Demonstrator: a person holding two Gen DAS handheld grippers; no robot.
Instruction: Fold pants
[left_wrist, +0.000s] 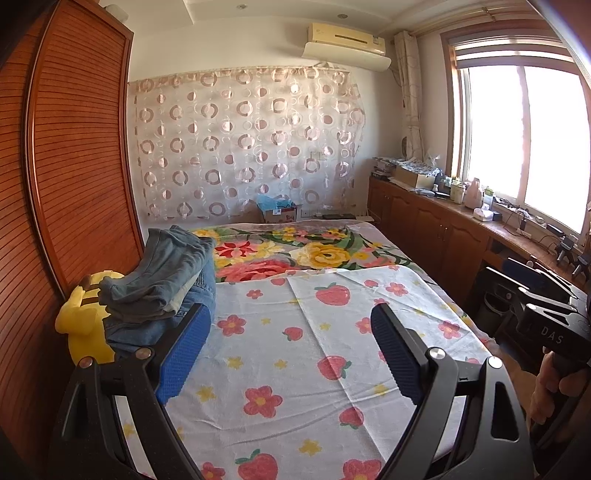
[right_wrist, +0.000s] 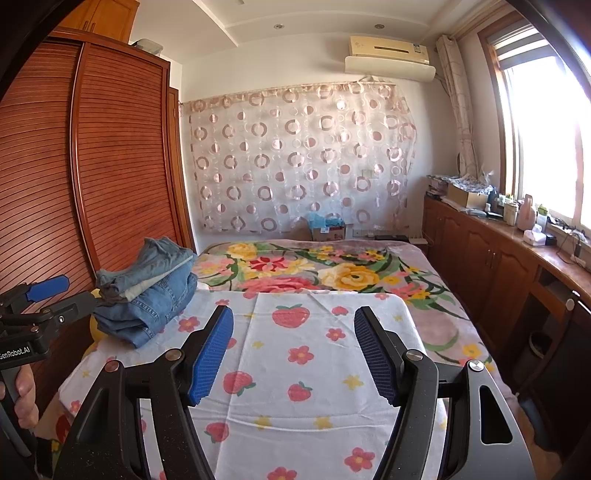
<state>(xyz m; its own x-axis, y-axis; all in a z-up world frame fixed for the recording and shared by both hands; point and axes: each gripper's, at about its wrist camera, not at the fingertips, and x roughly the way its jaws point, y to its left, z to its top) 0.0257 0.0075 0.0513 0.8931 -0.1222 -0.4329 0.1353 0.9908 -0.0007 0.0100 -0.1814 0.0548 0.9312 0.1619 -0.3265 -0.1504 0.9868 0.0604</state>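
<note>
Denim pants (right_wrist: 147, 291) stacked at left edge of bed (right_wrist: 436, 332), beside wardrobe. Soft, floppy, fairly heavy; best grabbed at waistband corners. Left gripper (left_wrist: 291, 347) and right gripper (right_wrist: 293, 350) both jaws wide, empty.

Home bedroom: bed (right_wrist: 424, 332) with floral bedding filled the centre, louvred wooden wardrobe (right_wrist: 122, 155) at left, wall air conditioner (right_wrist: 389, 59) at upper right, cluttered wooden cabinets (right_wrist: 480, 254) under the window (right_wrist: 543, 125) at right.
</note>
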